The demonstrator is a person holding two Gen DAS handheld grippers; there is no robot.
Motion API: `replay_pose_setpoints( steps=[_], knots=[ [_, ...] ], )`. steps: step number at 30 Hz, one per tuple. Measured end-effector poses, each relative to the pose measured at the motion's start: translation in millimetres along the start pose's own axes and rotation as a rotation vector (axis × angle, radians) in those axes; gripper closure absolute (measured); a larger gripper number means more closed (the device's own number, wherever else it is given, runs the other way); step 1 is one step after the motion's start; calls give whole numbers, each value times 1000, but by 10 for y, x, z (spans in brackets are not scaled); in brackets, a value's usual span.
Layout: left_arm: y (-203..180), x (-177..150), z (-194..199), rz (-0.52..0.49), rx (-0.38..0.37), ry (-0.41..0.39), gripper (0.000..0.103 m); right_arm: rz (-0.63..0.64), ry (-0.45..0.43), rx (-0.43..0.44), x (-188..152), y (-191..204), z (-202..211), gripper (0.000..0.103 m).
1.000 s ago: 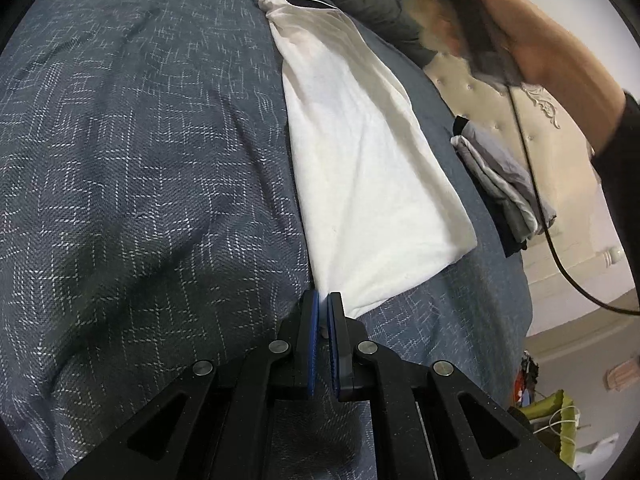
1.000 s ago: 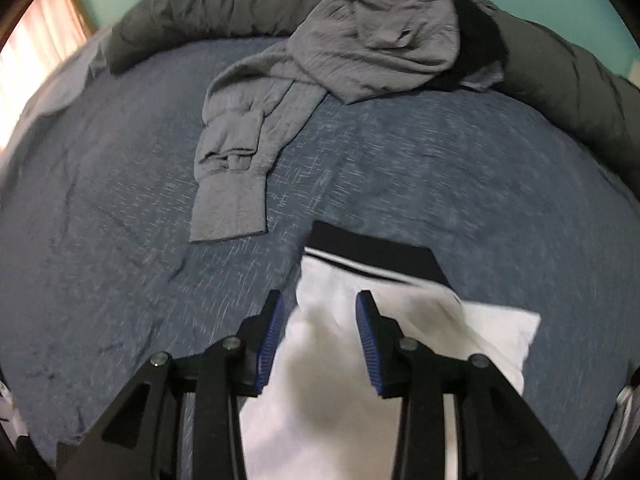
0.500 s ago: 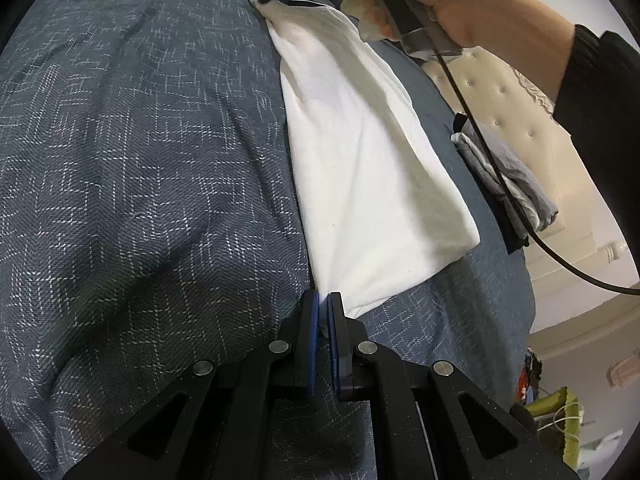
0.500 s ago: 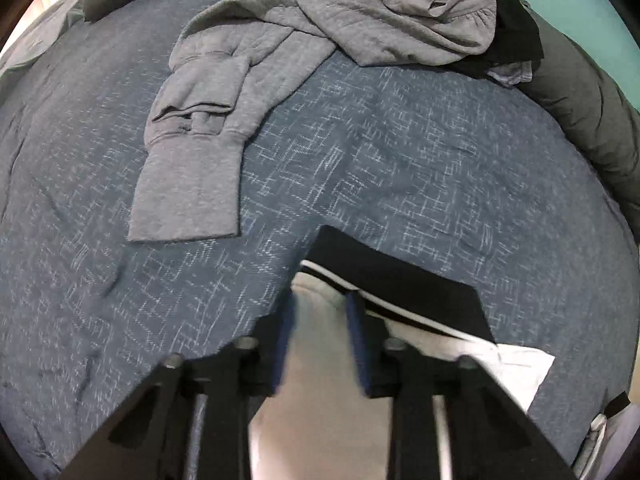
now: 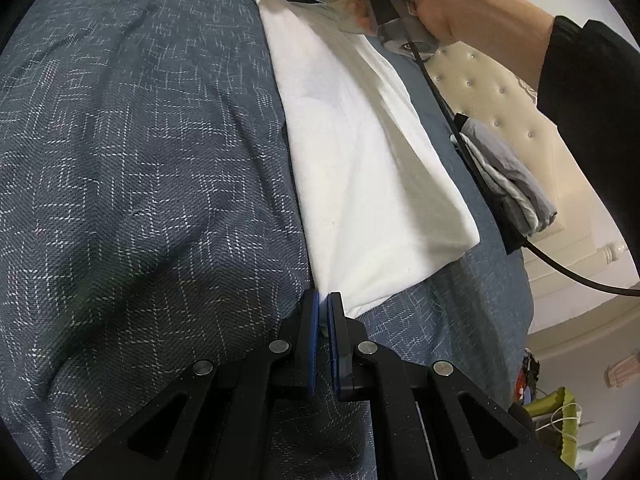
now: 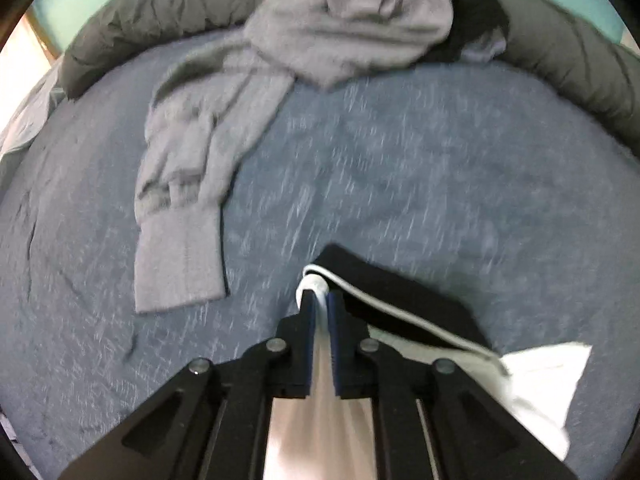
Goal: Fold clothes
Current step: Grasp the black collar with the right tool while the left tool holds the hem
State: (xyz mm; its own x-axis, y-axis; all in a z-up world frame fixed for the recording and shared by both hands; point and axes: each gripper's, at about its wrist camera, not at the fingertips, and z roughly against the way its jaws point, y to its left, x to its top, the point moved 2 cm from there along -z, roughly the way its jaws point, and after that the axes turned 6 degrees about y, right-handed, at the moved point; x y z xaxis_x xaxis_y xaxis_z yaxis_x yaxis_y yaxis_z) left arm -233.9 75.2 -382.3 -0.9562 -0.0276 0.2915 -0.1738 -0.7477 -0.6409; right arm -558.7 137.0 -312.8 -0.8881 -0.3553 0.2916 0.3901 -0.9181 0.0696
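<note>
Two grippers, both clamped on one white garment [image 5: 360, 152] spread down the centre of a blue-grey bedspread [image 5: 140, 160]. Left gripper [image 5: 323, 304], bottom centre of its view, pinched nearly closed on the garment's near corner. Right gripper [image 6: 318, 300], bottom centre of its own view, squeezed tight on the far end beside the black collar band [image 6: 400, 292] (blurred there). One hand [image 5: 420, 4] at upper right of the left view, gripping the right tool's handle, with one black cable [image 5: 480, 168] trailing down the right side. One grey sweater [image 6: 248, 120] crumpled across the upper left of the right view. One small folded stack [image 5: 504, 176] at the right bed edge.
</note>
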Motion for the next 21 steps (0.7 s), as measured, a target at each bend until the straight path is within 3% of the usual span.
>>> replay_pose_setpoints(
  steps=[2, 3, 4, 12, 16, 21],
  knots=[
    [7, 11, -5, -1, 2, 0, 98, -15, -12, 21, -18, -18, 40, 74],
    [-7, 6, -3, -1, 3, 1, 98, -9, -23, 26, -18, -43, 97, 62],
    [-11, 2, 0, -2, 3, 0, 98, 0, -35, 31, -16, -70, 160, 59],
    [-8, 23, 14, -5, 7, 0, 98, 40, -124, 53, 4, -356, 620, 59],
    [-92, 34, -59, -5, 9, 0, 98, -36, -109, 12, -33, -706, 565, 59],
    [-108, 42, -83, -5, 8, 3, 98, -30, -92, 13, -105, -800, 404, 59]
  ],
)
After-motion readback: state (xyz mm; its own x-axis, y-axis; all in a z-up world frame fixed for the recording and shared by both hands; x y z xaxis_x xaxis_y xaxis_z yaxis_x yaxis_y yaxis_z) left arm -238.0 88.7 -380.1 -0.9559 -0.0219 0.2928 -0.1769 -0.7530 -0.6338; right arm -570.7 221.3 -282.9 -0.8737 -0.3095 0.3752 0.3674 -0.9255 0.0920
